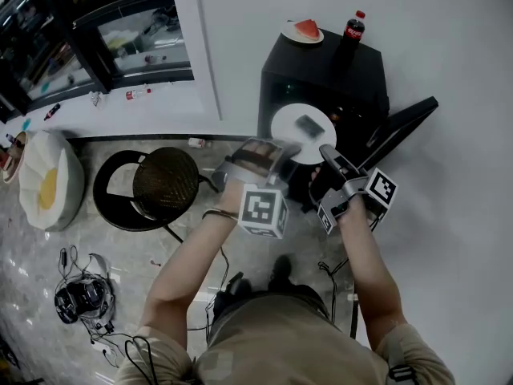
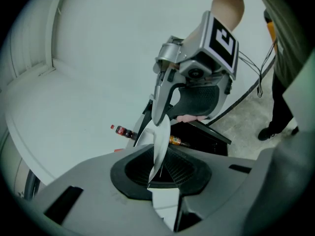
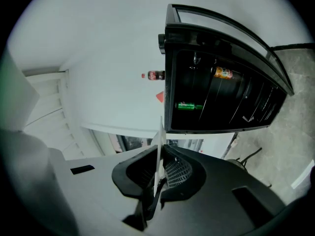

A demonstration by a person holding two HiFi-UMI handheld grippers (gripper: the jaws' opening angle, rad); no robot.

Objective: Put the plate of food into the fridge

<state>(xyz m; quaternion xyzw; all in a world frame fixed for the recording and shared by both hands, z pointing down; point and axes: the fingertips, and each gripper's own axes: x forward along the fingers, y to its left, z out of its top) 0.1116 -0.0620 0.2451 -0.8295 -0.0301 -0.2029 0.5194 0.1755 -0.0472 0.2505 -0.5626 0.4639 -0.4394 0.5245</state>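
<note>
Grey floor — stool beside open fridge, cola bottle atop, plate before it.

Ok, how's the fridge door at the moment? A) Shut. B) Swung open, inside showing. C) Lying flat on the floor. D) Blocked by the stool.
B: the fridge door stands swung out from the fridge, and the right gripper view looks straight into the open interior, where a green bottle and an orange bottle lie inside.
</note>
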